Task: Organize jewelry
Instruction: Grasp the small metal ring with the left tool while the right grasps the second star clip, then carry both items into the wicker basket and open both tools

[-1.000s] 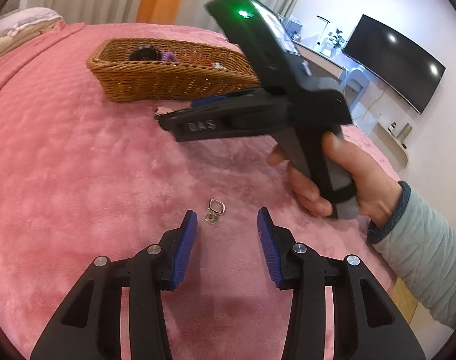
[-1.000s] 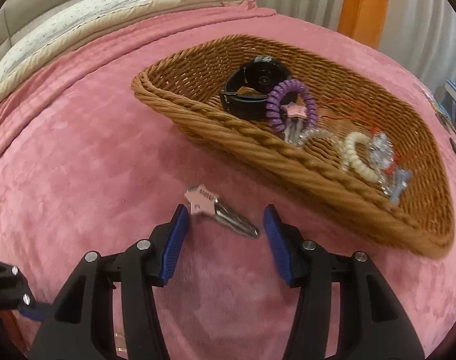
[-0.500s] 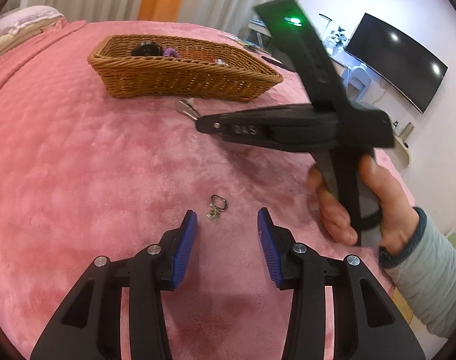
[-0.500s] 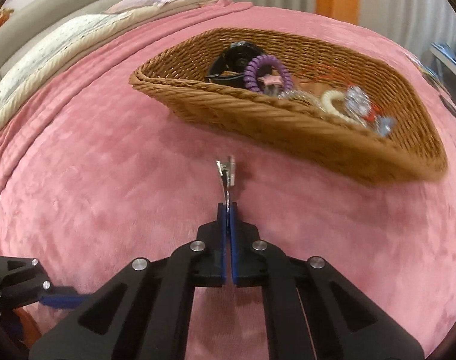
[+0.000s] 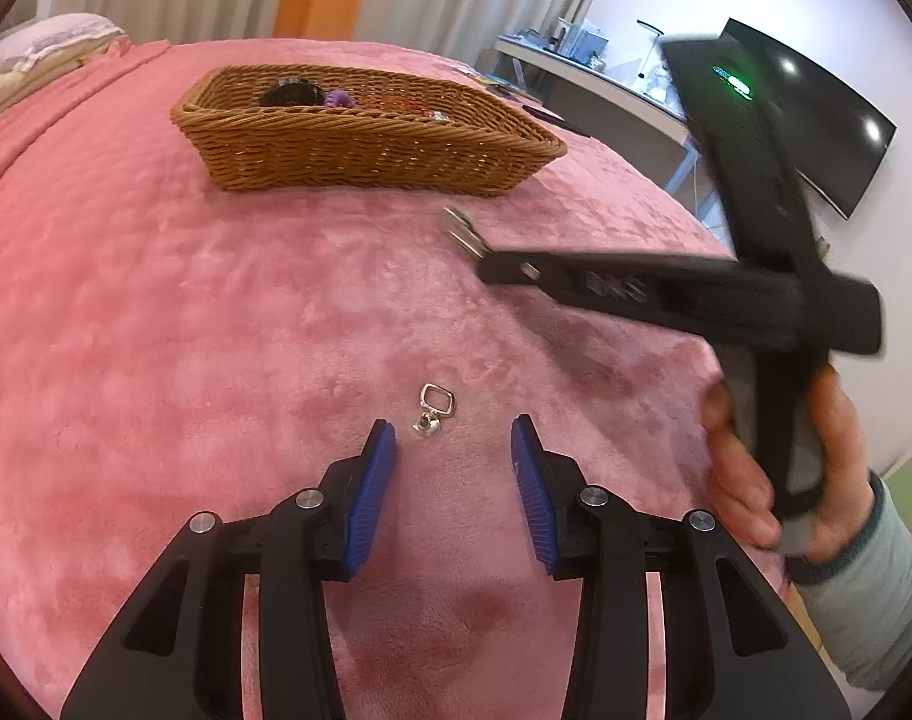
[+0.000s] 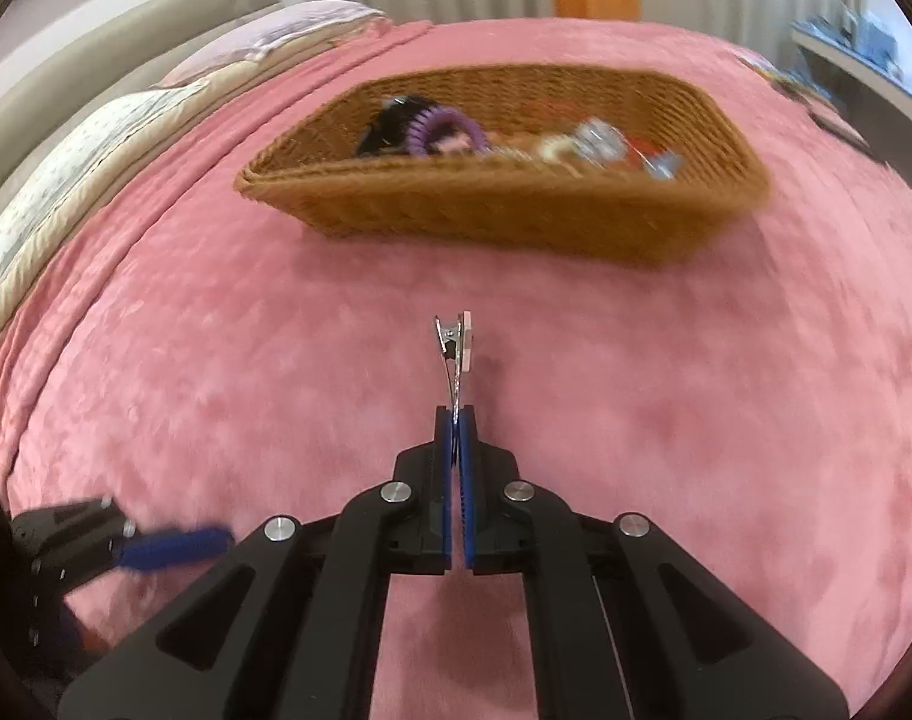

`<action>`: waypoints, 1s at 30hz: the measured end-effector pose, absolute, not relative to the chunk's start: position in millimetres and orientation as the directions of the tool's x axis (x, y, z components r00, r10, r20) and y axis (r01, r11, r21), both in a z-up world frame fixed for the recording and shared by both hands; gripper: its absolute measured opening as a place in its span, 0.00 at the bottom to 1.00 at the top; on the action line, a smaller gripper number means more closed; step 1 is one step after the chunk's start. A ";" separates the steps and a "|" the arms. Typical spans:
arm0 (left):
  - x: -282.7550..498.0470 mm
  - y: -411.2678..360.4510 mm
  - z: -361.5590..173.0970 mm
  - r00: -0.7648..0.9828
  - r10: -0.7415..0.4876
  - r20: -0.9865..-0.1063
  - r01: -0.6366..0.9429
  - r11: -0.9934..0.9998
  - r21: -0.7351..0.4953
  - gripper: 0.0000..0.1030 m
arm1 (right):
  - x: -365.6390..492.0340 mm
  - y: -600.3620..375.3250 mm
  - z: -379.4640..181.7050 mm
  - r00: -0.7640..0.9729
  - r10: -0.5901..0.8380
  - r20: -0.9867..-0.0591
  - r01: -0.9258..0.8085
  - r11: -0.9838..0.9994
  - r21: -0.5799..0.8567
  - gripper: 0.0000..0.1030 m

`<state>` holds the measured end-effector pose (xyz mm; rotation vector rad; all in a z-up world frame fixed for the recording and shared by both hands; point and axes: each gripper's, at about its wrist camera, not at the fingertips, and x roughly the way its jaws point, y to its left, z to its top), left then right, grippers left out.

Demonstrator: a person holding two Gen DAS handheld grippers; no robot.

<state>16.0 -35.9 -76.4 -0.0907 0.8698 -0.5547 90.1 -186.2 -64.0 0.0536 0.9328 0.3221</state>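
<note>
My right gripper [image 6: 456,414] is shut on a metal hair clip with a pink star [image 6: 454,348], held edge-on above the pink blanket, short of the wicker basket [image 6: 504,210]. In the left wrist view the right gripper [image 5: 492,267] hangs at the right with the clip [image 5: 462,231] sticking out of its tips. My left gripper [image 5: 453,438] is open just above the blanket, with a small silver ring-shaped charm [image 5: 435,411] lying between its fingertips, nearer the left one. The basket [image 5: 360,144] holds a black watch, a purple coil tie and several other pieces.
The pink blanket [image 5: 156,300] covers the bed. Pillows and a headboard [image 6: 96,120] lie at the far left. A desk and a wall TV [image 5: 816,120] stand beyond the bed's right edge. The left gripper's blue tip [image 6: 168,546] shows at the lower left in the right wrist view.
My right gripper closed on the star hair clip, lifted it off the blanket and pulled back from the basket. My left gripper stayed open over the silver charm.
</note>
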 end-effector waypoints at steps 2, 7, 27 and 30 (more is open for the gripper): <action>19.8 -38.6 -76.0 0.511 -0.484 -0.711 0.424 0.861 -0.281 0.37 | 76.2 -194.3 -66.6 0.550 0.283 -0.786 -0.221 0.957 0.189 0.01; 26.9 -46.1 -78.2 0.518 -0.426 -0.742 0.411 0.884 -0.221 0.20 | 59.6 -198.9 -71.6 0.552 0.267 -0.790 -0.191 0.963 0.192 0.01; 48.2 -4.4 -57.9 0.627 -0.410 -0.662 0.273 0.912 -0.307 0.09 | 71.2 -170.1 -71.3 0.568 0.207 -0.797 -0.218 0.971 0.097 0.46; 50.6 -1.4 -61.8 0.620 -0.432 -0.655 0.275 0.901 -0.335 0.09 | 74.8 -161.8 -73.5 0.578 0.162 -0.800 -0.219 0.975 0.039 0.28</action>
